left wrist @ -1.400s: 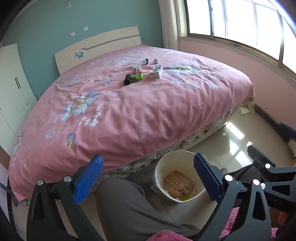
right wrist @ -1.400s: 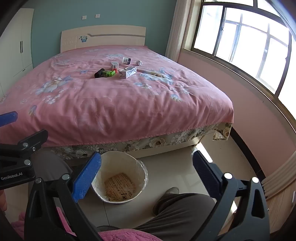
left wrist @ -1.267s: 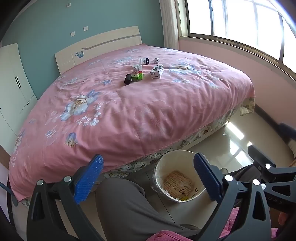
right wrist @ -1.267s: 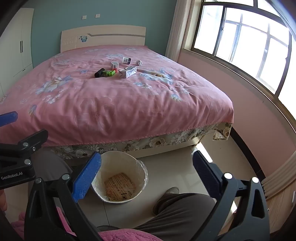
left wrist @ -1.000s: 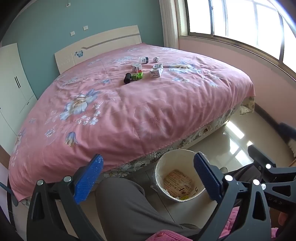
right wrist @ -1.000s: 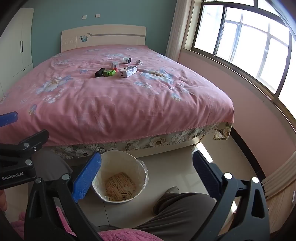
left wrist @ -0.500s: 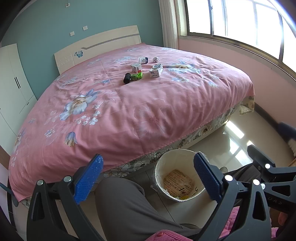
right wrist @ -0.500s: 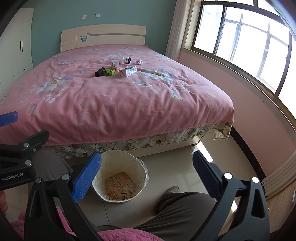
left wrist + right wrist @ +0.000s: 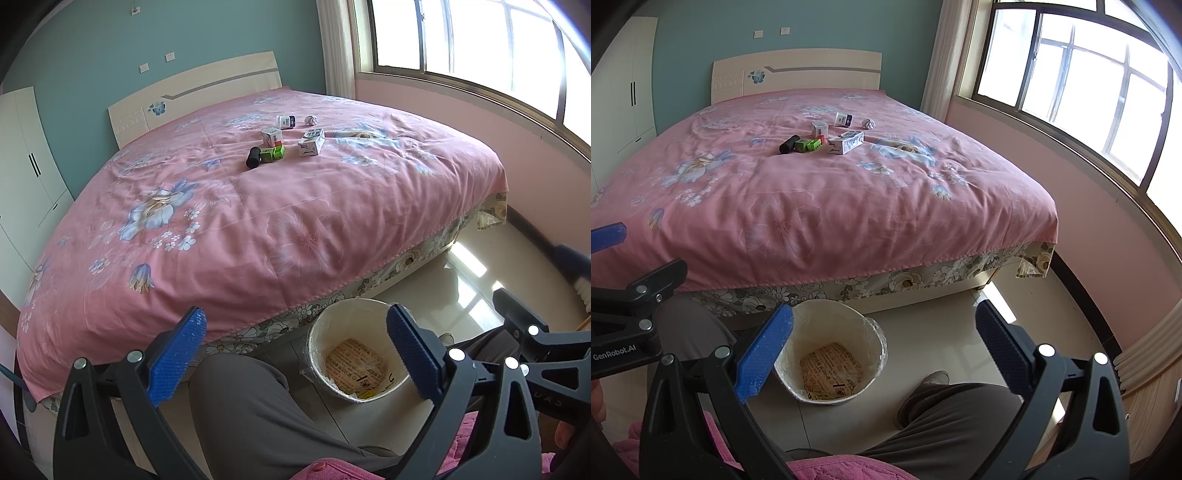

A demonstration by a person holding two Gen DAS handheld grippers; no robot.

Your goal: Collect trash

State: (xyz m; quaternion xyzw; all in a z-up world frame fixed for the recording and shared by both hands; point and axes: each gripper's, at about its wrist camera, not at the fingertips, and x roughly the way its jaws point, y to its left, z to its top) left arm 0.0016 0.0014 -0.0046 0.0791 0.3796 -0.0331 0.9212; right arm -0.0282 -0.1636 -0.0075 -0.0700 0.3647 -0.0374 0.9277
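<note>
Trash lies far back on the pink bed point(image 9: 280, 206): a black cylinder point(image 9: 253, 157), a green box point(image 9: 272, 152), a white carton point(image 9: 311, 142), a small white box point(image 9: 272, 136), a white jar point(image 9: 285, 121) and a crumpled paper ball point(image 9: 311, 119). The right wrist view shows the same cluster around the carton point(image 9: 846, 142). A white lined bin point(image 9: 356, 350) point(image 9: 831, 350) stands on the floor by the bed's foot, with printed paper inside. My left gripper point(image 9: 295, 356) and right gripper point(image 9: 882, 347) are both open and empty, held low and far from the trash.
A person's grey-trousered legs point(image 9: 258, 410) point(image 9: 956, 417) and a shoe point(image 9: 925, 387) lie beside the bin. White wardrobe point(image 9: 26, 162) to the left, pink wall and window point(image 9: 1082, 96) on the right. Tiled floor runs between bed and wall.
Both views have crept slightly; the bed's items sit a touch higher in frame. Both grippers stay open and empty.
</note>
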